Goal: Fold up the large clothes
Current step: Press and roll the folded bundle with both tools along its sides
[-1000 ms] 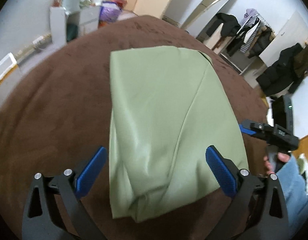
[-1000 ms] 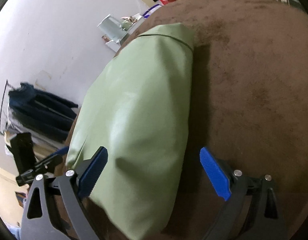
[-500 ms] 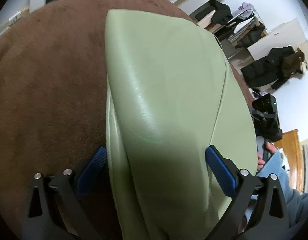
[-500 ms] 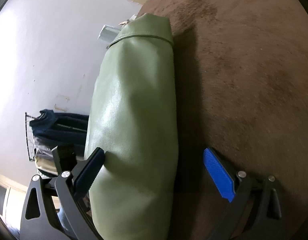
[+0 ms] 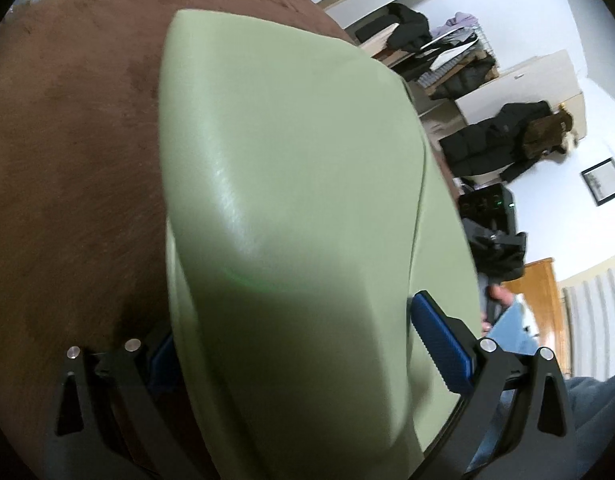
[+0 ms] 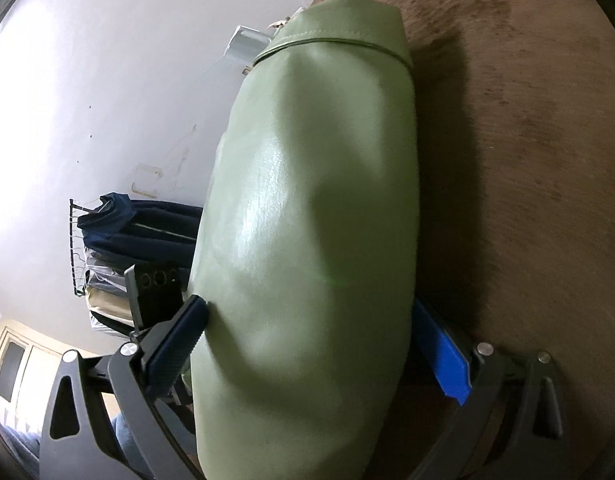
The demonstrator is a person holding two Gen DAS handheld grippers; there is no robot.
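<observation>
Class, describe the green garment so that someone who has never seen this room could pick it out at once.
Start at the brown table that fills most of both wrist views. On it lies the green garment, folded into a thick bundle between the fingers of both grippers. It is the only pale green, smooth, slightly shiny thing here; the coats hanging by the wall are dark.

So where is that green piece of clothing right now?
The green garment lies folded on the brown surface, filling the middle of both wrist views. Its near end sits between the wide-apart fingers of the left gripper and the right gripper.
</observation>
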